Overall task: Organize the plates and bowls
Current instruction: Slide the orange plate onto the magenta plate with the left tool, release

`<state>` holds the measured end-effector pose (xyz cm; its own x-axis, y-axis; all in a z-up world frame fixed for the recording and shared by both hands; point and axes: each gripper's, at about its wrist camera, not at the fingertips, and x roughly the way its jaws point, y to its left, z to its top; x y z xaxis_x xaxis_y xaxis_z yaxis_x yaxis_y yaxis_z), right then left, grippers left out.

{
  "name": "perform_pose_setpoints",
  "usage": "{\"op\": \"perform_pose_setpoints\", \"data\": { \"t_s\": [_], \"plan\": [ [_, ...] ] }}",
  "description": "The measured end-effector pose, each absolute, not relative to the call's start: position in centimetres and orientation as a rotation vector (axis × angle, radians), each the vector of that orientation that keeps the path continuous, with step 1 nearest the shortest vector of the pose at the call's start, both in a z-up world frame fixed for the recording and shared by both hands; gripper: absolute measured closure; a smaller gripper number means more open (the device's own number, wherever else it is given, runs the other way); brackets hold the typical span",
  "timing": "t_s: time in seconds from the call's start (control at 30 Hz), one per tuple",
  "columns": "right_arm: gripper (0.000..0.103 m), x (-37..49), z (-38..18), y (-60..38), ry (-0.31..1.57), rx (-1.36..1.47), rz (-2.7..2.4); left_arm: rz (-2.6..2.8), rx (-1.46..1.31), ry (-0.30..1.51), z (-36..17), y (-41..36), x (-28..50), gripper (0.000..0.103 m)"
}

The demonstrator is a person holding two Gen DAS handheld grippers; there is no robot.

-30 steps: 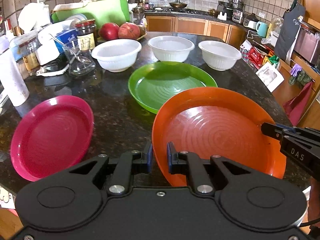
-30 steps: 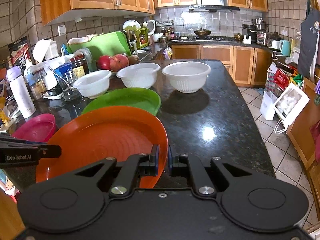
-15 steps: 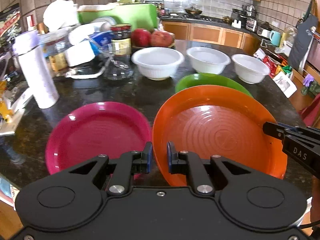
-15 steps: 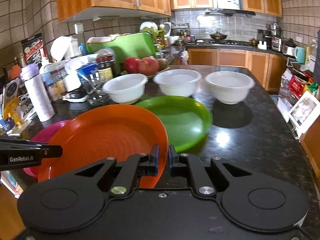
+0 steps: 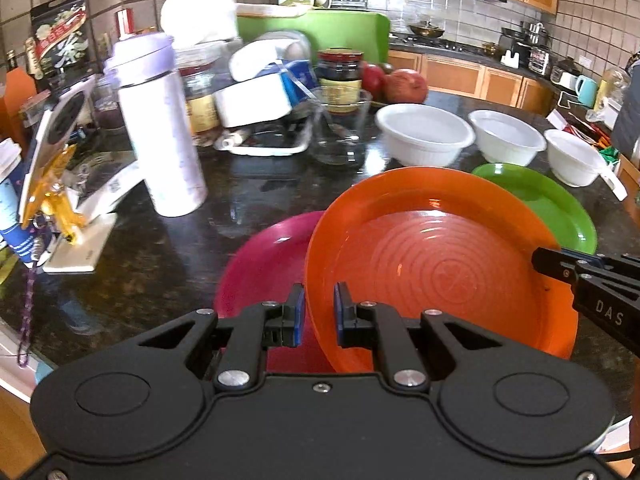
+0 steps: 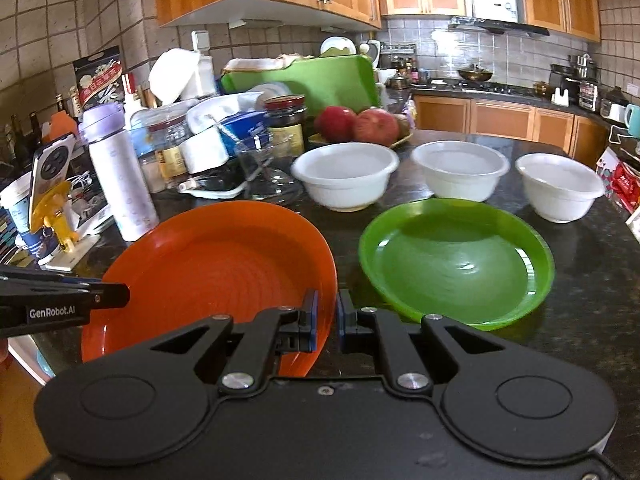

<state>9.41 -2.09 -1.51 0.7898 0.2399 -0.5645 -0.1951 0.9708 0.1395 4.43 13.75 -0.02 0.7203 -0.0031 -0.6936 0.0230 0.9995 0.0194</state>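
Both grippers hold the orange plate (image 5: 440, 264) above the dark counter. My left gripper (image 5: 319, 312) is shut on its left rim, and my right gripper (image 6: 327, 318) is shut on its right rim, where the orange plate (image 6: 216, 272) fills the lower left of that view. The orange plate partly covers a magenta plate (image 5: 260, 276) lying flat beneath it. A green plate (image 6: 456, 264) rests on the counter to the right. Three white bowls (image 6: 346, 174) (image 6: 460, 170) (image 6: 560, 186) stand in a row behind the plates.
A white and lilac bottle (image 5: 160, 136), jars (image 5: 340, 80), a glass bowl (image 5: 340, 132), red fruit (image 5: 404, 86) and a green board (image 5: 316, 36) crowd the back left. A phone on a yellow stand (image 5: 52, 184) sits near the left counter edge.
Both grippers carried the orange plate to the left, from in front of the green plate to over the magenta plate. The green plate now lies uncovered.
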Motion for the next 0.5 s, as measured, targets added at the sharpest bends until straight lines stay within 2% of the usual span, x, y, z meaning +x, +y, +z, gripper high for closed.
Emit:
{"op": "perform_pose_setpoints", "data": {
  "t_s": [0.5],
  "plan": [
    [0.092,10.3,-3.0,3.7,0.658,0.072,0.181,-0.058,0.050,0.784,-1.5,19.5,6.2,0.084]
  ]
}}
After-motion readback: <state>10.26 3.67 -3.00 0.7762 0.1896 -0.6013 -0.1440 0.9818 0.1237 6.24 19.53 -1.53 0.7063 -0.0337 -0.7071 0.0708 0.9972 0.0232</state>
